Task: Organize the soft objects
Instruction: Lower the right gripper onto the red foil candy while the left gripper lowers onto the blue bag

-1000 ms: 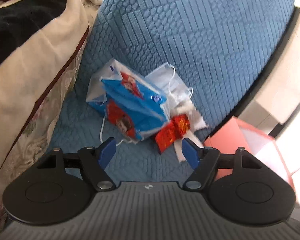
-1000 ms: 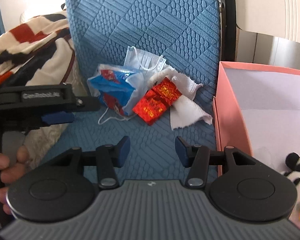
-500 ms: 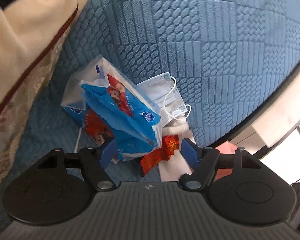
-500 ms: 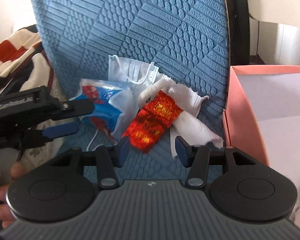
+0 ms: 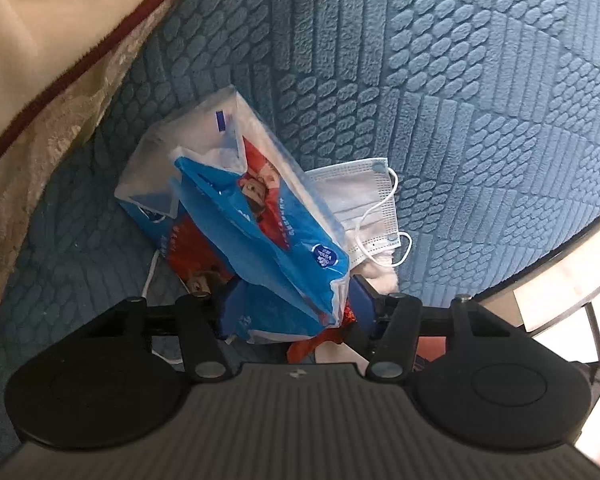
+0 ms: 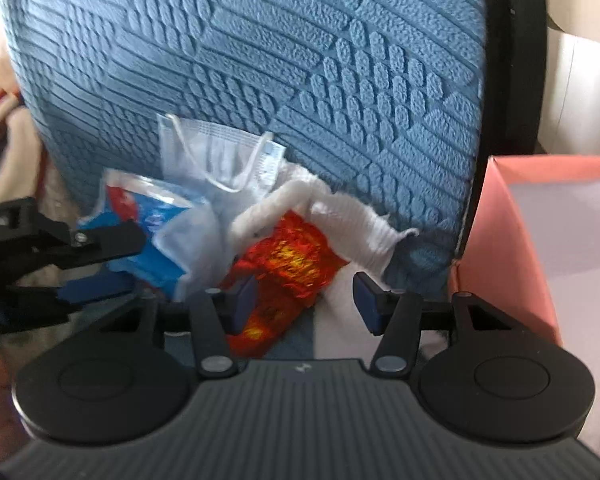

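A pile of soft things lies on the blue quilted seat (image 5: pixel 440 92): a blue and white tissue pack (image 5: pixel 260 220), a white face mask (image 5: pixel 360 200), a white cloth (image 6: pixel 340 216) and a red and gold foil packet (image 6: pixel 288 264). My left gripper (image 5: pixel 292 304) is open, with its fingers around the near end of the tissue pack (image 6: pixel 148 236). My right gripper (image 6: pixel 304 304) is open, with its fingers on either side of the foil packet and over the cloth. The mask shows behind the pile in the right wrist view (image 6: pixel 220 152).
A pink open box (image 6: pixel 540 224) stands right of the seat, past a black frame edge (image 6: pixel 512 60). A cream and patterned blanket (image 5: pixel 40 80) lies bunched at the left. The seat back rises just behind the pile.
Both grippers have moved forward and down into the pile. The left one has come around the tissue pack, the right one around the foil packet. Both have stayed open.
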Available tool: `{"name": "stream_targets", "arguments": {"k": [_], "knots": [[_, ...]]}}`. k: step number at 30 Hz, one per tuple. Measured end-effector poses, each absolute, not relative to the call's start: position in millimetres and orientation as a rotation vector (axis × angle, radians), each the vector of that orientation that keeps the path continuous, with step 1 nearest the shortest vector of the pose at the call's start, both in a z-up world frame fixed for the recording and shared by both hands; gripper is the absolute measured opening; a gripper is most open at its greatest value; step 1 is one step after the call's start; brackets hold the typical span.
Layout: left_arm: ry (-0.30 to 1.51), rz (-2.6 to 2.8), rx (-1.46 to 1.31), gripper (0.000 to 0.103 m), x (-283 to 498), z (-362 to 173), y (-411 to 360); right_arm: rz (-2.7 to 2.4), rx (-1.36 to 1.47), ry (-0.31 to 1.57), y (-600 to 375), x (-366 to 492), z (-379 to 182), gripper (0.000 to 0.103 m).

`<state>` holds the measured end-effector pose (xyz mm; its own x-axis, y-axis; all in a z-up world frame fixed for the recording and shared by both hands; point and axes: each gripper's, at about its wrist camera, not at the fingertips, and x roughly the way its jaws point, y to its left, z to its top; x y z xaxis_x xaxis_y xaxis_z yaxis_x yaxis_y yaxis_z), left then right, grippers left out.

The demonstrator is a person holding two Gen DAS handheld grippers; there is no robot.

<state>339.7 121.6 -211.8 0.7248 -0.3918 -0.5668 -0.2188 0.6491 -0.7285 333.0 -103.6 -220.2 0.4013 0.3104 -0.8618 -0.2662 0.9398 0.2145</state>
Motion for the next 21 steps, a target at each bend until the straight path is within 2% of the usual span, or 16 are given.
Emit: {"name": "stream_targets", "arguments": {"k": [3, 6, 14, 19, 21], "knots": [[0.773, -0.099, -0.851, 0.062, 344, -211, 117, 0.388, -0.007, 1.082, -96, 342, -223, 0.056], [0.777, -0.109, -0.863, 0.062, 348, -214, 113, 0.386, -0.032, 1.06, -93, 351, -225, 0.072], [0.793, -0.1, -0.859, 0.062, 353, -223, 110, 0.46, -0.047, 1.097, -81, 363, -242, 0.072], [0.813, -0.082, -0.755, 0.062, 362, -219, 99, 0.448, -0.125, 1.084, -66, 358, -253, 0.073], [0.809, -0.085, -0.755, 0.055, 364, -219, 98, 0.445, -0.093, 1.086, -68, 360, -255, 0.071]]}}
